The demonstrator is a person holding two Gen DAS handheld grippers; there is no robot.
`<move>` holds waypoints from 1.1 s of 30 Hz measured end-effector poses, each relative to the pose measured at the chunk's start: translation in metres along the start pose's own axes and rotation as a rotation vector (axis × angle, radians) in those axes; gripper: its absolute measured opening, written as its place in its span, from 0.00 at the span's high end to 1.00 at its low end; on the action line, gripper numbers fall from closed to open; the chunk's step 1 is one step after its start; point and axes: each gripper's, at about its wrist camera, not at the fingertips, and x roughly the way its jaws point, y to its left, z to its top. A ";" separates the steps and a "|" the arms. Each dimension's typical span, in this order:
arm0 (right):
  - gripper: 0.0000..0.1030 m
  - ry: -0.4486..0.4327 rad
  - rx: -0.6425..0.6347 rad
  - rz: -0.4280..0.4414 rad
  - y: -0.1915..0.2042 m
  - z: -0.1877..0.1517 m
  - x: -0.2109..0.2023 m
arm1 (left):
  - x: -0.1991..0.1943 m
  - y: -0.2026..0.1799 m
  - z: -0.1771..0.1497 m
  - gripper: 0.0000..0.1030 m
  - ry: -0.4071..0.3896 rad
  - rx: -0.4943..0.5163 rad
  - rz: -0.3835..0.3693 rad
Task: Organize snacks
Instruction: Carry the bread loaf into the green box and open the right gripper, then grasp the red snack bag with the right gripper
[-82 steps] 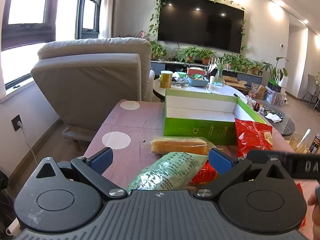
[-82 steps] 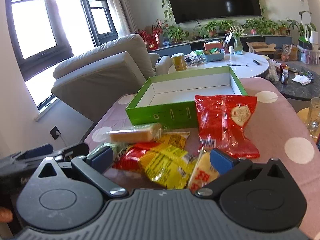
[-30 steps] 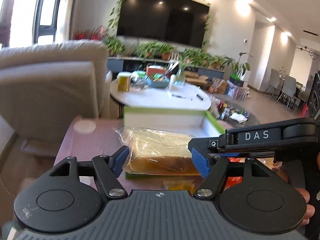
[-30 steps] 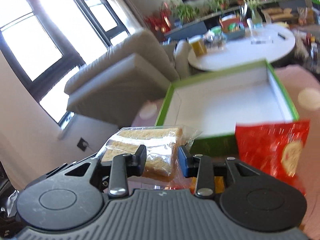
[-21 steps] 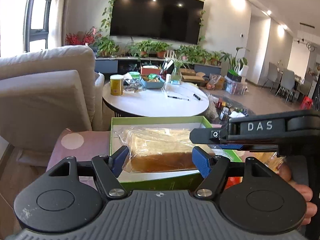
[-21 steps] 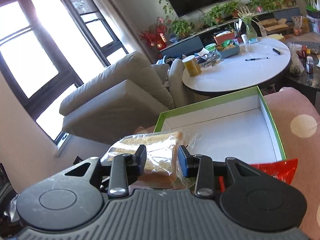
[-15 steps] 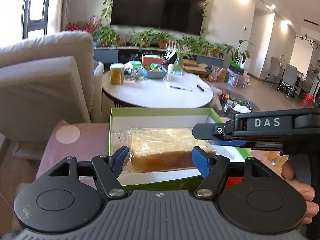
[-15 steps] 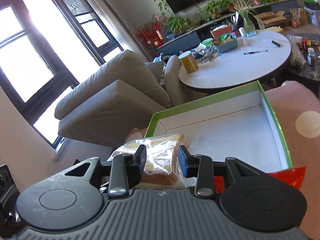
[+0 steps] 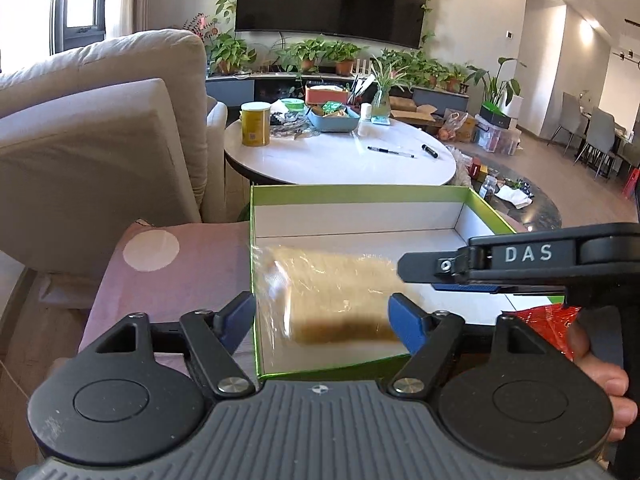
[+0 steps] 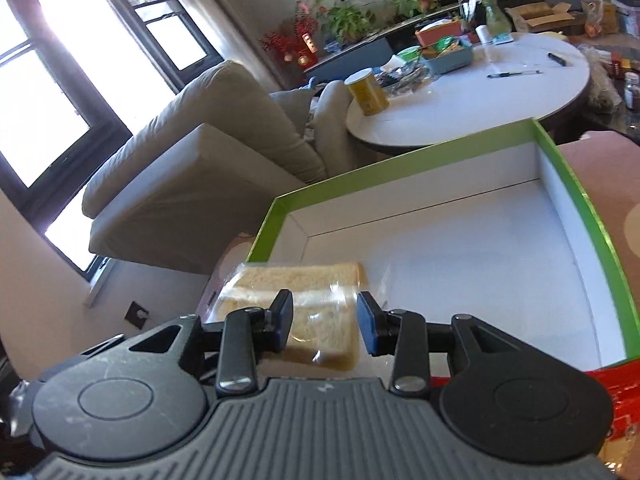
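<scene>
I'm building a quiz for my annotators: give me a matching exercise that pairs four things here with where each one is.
1. clear-wrapped bread slice
2. green cardboard box
3. yellow cylindrical canister
4. red crinkly snack bag

A. on the round white table
B. between the fingers of the right gripper
C. on the pink dotted cloth
D. just outside the box's near right corner

Pairs: 1-B, 2-C, 3-A, 4-D

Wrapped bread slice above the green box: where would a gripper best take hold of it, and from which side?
Probably across the wrapped bread's short width, coming in level from the near side of the green box, the way the right gripper sits now. The slice lies roughly flat, so its two side edges face the pads. Squeeze the loaf itself gently, not the loose plastic.
</scene>
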 end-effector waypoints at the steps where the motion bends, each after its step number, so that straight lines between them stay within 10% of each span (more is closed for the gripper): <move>1: 0.60 -0.006 0.004 0.005 -0.002 0.000 -0.004 | -0.003 0.000 0.000 0.24 -0.007 -0.001 0.004; 20: 0.57 -0.079 -0.145 -0.023 0.009 -0.024 -0.103 | -0.074 -0.035 -0.020 0.19 -0.090 0.015 -0.002; 33: 0.46 -0.065 -0.088 -0.158 -0.042 -0.056 -0.123 | -0.065 -0.094 -0.048 0.19 0.007 0.068 -0.087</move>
